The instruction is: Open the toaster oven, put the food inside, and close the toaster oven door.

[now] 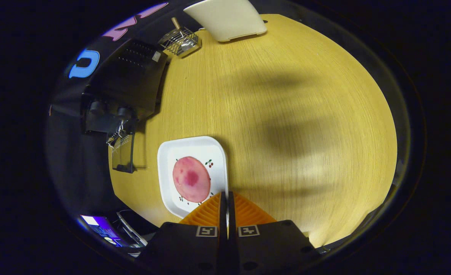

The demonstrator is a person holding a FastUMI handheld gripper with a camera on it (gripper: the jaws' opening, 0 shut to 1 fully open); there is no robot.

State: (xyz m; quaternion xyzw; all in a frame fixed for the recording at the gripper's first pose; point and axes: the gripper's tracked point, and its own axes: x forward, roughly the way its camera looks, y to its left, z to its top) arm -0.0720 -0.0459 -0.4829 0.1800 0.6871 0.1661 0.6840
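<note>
While the toaster oven (128, 82) door hangs open, we hold the gripper (225, 196) clenched empty beside the plate (217, 152), its pink food (191, 179) not yet loaded.

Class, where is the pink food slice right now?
The pink food slice lies on the white plate, just ahead of the shut gripper, near the toaster oven.

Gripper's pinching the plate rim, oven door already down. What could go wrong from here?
1. The gripper is shut on one edge of the white plate only; lifted from there, the plate could tilt and the pink food slice slide off.
2. The toaster oven sits off to the side with its open door jutting toward the plate; a low carry could knock the door.
3. The opening looks narrow, so the plate may catch going in.
</note>
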